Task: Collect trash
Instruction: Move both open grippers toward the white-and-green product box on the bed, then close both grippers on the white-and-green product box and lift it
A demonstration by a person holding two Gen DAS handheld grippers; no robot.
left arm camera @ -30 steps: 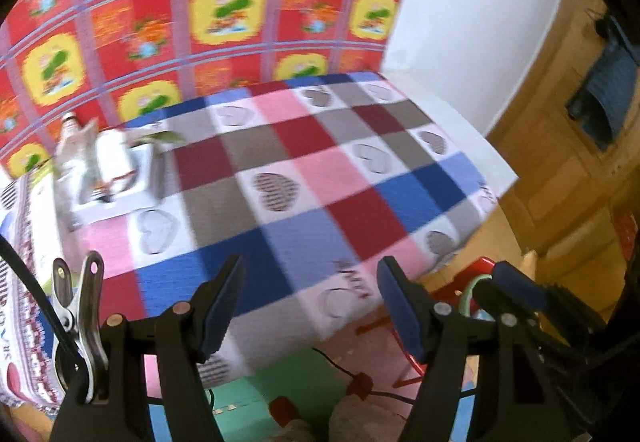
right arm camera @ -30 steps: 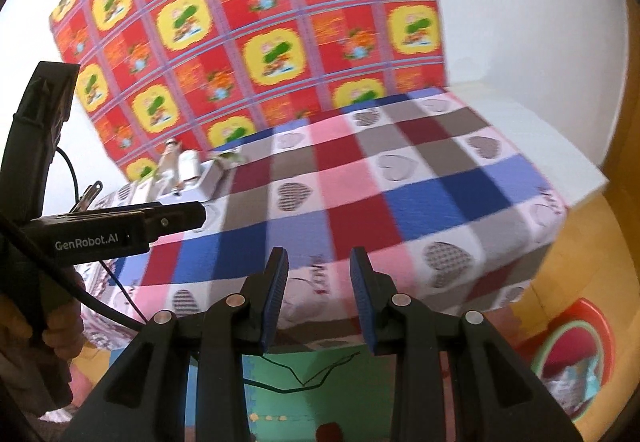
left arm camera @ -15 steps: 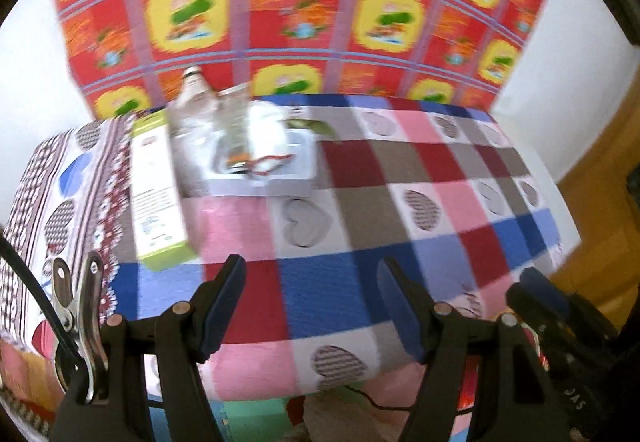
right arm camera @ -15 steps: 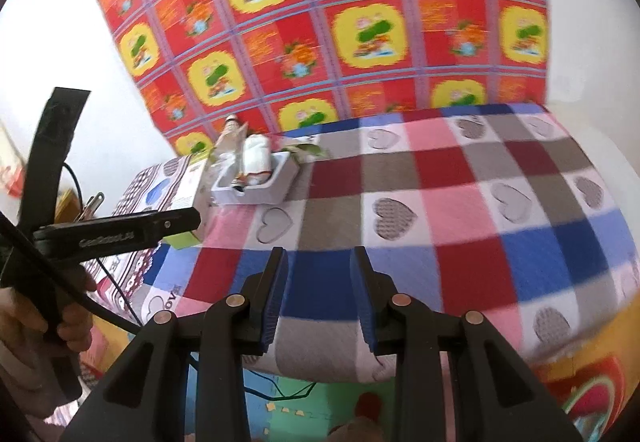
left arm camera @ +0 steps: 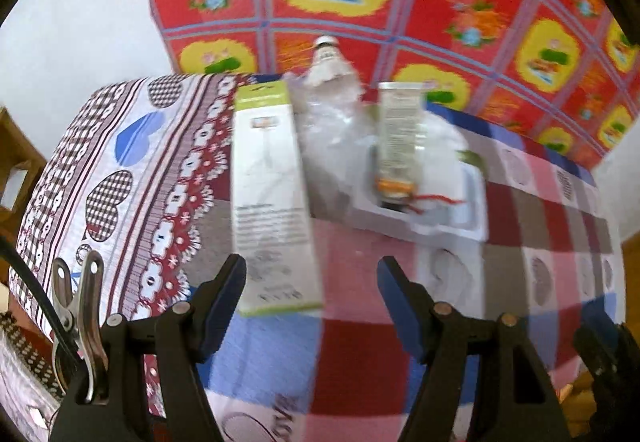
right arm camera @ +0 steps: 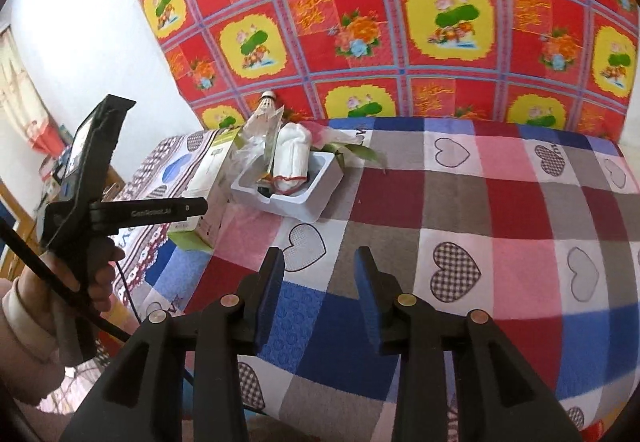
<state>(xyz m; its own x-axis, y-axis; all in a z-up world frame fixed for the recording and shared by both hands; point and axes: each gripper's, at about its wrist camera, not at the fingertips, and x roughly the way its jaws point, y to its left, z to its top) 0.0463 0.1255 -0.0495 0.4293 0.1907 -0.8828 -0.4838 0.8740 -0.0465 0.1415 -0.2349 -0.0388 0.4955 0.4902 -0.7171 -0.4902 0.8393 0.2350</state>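
A pile of trash lies at the table's far left. A long white-and-green carton lies flat. Beside it a white foam tray holds a white tube, a rolled white cloth and a red string. Crumpled clear plastic and a shuttlecock sit behind. My left gripper hangs open just short of the carton's near end, nothing between its fingers. My right gripper hovers over the checked cloth, its jaws opening and empty.
The table wears a checked heart-pattern cloth, with a patterned sheet at its left end. A red and yellow floral cloth hangs behind. A hand holds the left gripper's handle at the left.
Both views have swung left and closer to the trash pile. The carton now lies right before my left gripper. My right gripper's jaws have widened a little.
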